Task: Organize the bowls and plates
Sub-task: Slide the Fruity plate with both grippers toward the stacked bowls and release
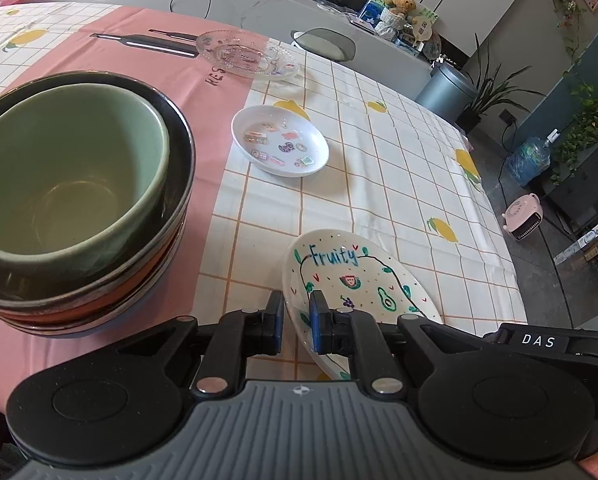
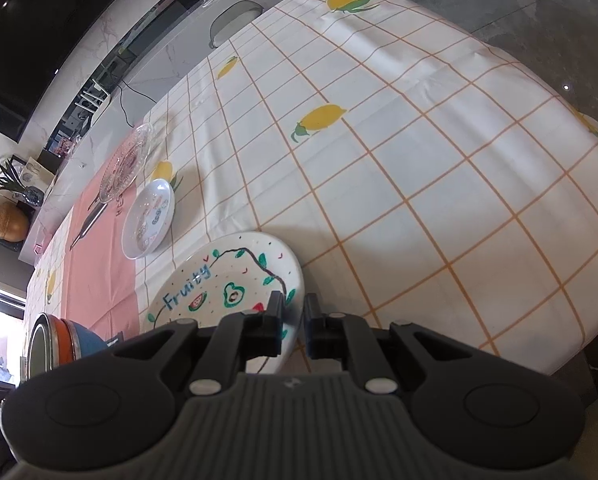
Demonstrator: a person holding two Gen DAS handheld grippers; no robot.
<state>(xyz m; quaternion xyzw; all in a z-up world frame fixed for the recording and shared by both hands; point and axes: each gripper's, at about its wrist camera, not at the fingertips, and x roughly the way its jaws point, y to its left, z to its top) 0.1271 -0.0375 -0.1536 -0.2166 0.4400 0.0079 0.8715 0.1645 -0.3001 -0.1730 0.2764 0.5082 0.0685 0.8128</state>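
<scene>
Left wrist view: we see the white "Fruity" plate point(image 1: 351, 280) with painted fruit, tilted off the counter point(image 1: 399, 184) beside the stacked bowls point(image 1: 79, 200). We have both the left gripper point(image 1: 297, 320) and right gripper point(image 2: 293, 320) with fingers narrowed, pinching opposite rims.

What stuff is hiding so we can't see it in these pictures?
- Fruity plate: near edge hidden behind the left gripper in the left wrist view, and behind the right gripper in the right.
- Bowl stack: lower bowls show only rims under the green bowl; cut off at the left edge.
- White dish: stickers too small to read.
</scene>
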